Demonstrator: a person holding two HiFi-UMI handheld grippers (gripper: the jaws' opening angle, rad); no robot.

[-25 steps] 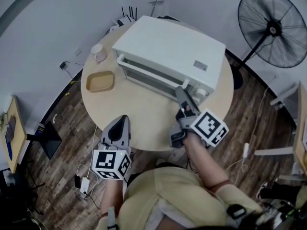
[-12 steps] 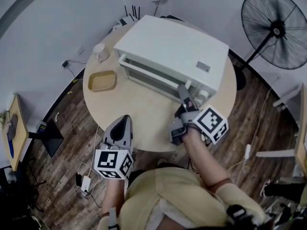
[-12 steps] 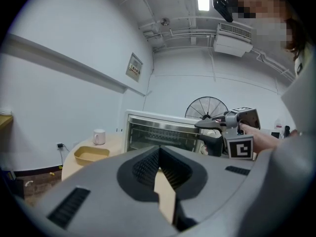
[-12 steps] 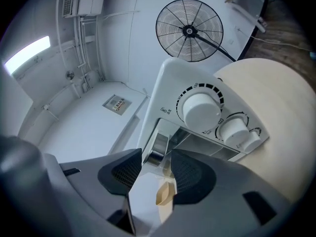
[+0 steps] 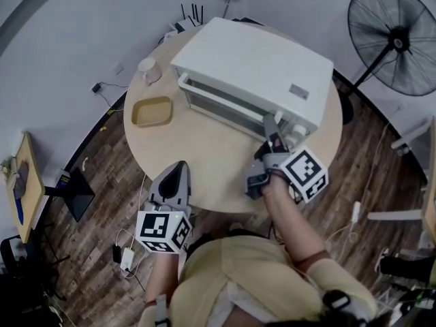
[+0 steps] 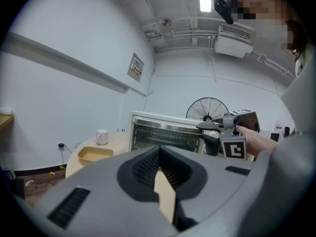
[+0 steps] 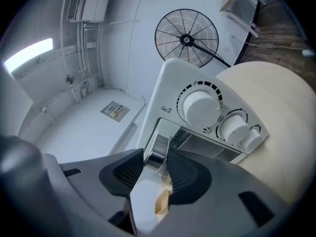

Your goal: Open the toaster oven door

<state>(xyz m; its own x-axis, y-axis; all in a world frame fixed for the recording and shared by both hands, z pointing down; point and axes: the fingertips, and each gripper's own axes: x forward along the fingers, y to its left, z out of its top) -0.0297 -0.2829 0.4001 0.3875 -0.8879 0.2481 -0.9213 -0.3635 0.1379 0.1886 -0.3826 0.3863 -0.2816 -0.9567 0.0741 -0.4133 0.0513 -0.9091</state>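
A white toaster oven (image 5: 259, 73) sits with its door closed on a round bench (image 5: 204, 155). The right tool (image 5: 270, 125) reaches out level to the door handle (image 7: 157, 149). Its jaws have just been closing either side of the handle and are not yet clamped. The left tool (image 5: 180, 169) hovers at the bench's near edge, jaws together and empty.

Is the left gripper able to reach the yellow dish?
Probably yes: the left gripper hovers at the table edge, and nothing stands between it and the yellow dish.
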